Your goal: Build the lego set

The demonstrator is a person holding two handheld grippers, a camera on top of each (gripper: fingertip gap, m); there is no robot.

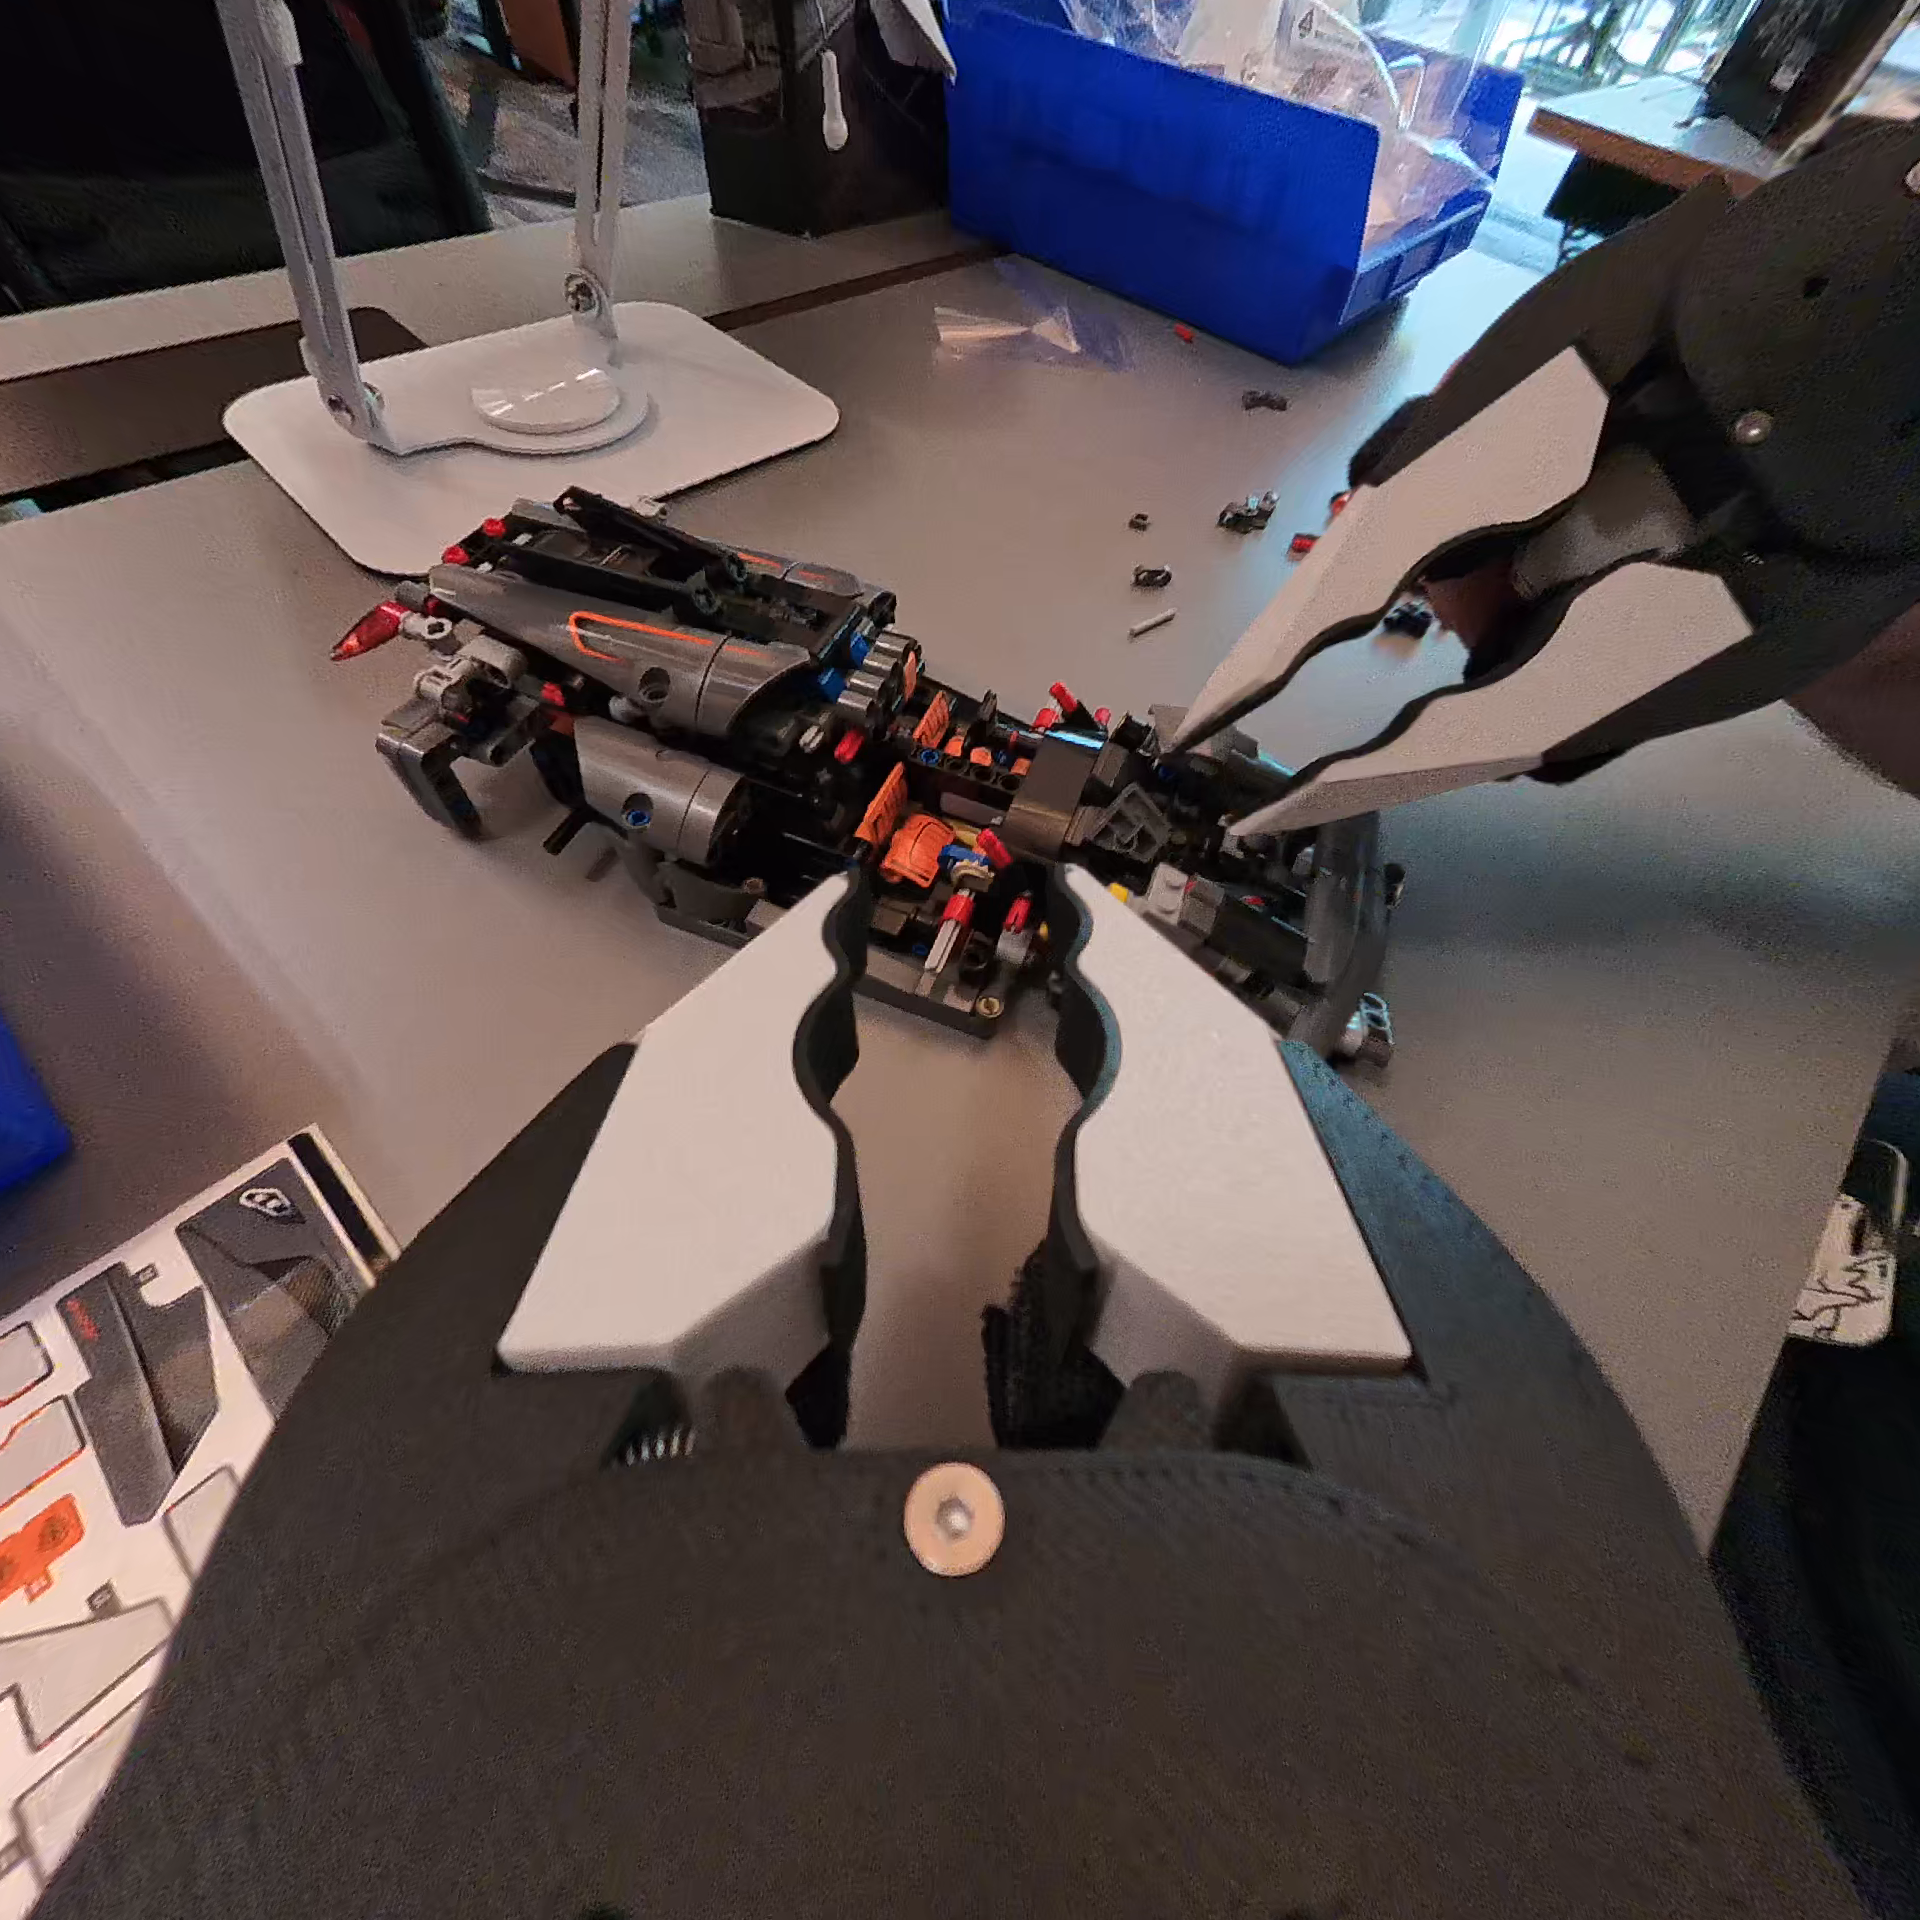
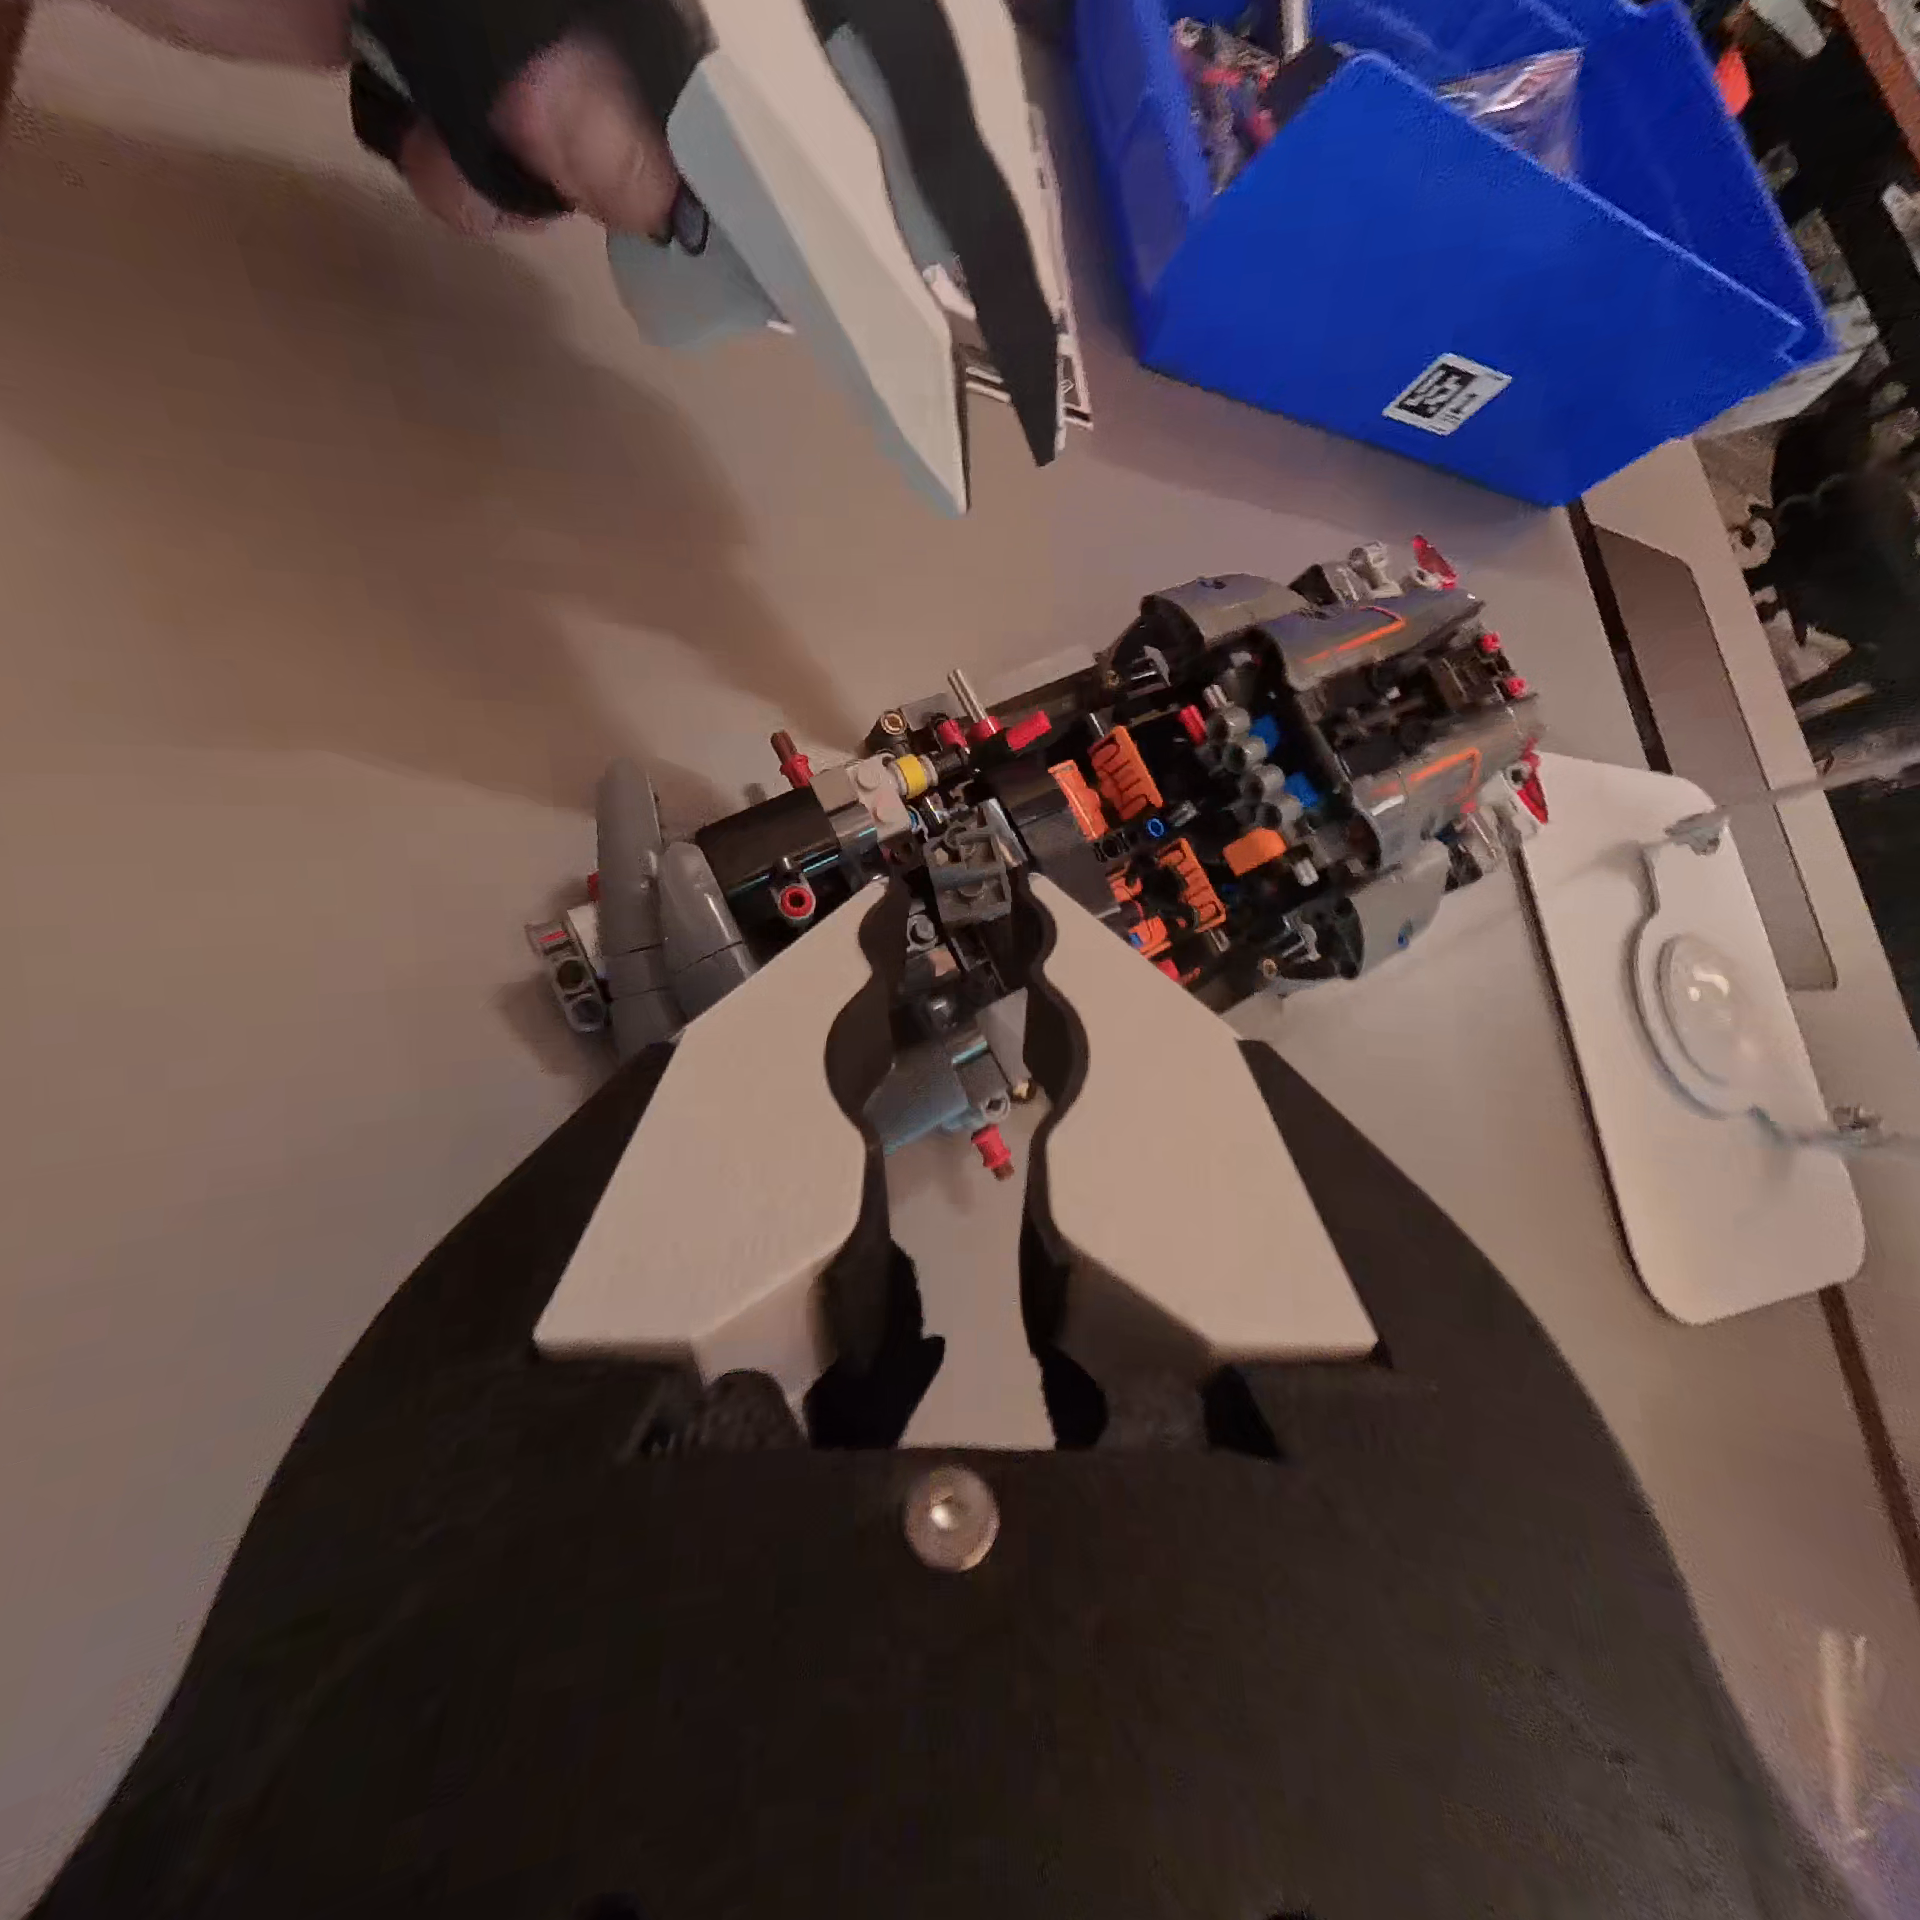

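Observation:
The lego model [image 1: 727, 707], a long dark grey and black vehicle with orange and red parts, lies on the grey table [image 1: 260, 935]. My left gripper [image 1: 956, 883] is open and empty, held above the near side of the model's middle. In the right wrist view it [image 2: 997, 478] hangs high over the table beyond the model [image 2: 1195, 810]. My right gripper [image 2: 961, 891] has its jaws narrowed around a small grey piece [image 2: 971, 883] on the model's narrow front section. In the left wrist view its tips [image 1: 1205, 790] touch that section from the right.
A white stand base [image 1: 540, 405] lies behind the model. A blue bin [image 1: 1195, 187] with plastic bags stands at the back right. Small loose parts [image 1: 1247, 514] lie scattered right of the model. A sticker sheet [image 1: 125, 1455] lies at the near left. The tips of one gripper are about 8 cm away from the tips of the other. Both grippers' tips are roughly 35 cm from the white stand base [image 1: 540, 405].

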